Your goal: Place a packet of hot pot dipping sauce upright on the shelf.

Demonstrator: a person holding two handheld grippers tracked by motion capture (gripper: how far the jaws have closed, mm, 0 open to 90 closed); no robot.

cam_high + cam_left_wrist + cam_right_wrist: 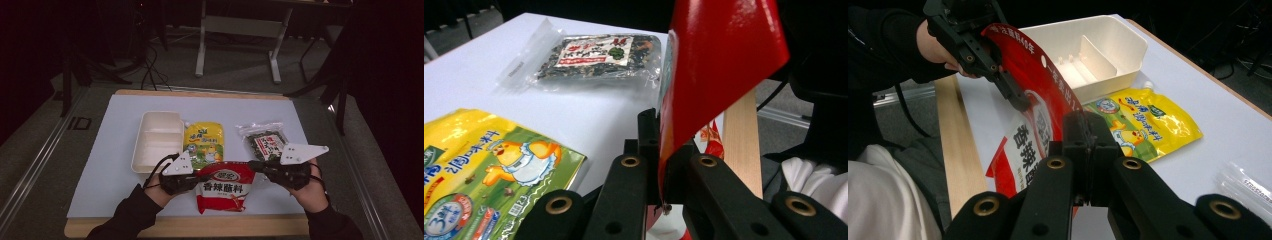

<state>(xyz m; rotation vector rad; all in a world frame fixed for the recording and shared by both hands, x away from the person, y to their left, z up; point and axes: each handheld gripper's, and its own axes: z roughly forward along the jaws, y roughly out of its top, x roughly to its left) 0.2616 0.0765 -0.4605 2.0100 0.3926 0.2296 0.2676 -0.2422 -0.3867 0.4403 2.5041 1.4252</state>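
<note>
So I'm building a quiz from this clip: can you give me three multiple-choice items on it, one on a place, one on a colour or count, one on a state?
1. Where does the white tray lie?
A. Left of the yellow pouch
B. Right of the seaweed bag
C. On the floor

2. What colour is the bag held by both grippers?
A. Blue
B. Red
C. Green

3. How stands the left gripper?
A. Wide open
B. Shut on nothing
C. Shut on the bag's edge

Key: 1 A, tray beside the pouch in the high view; 2 B, the red bag hangs between them; 3 C, jaws pinch its edge, like the right gripper.
</note>
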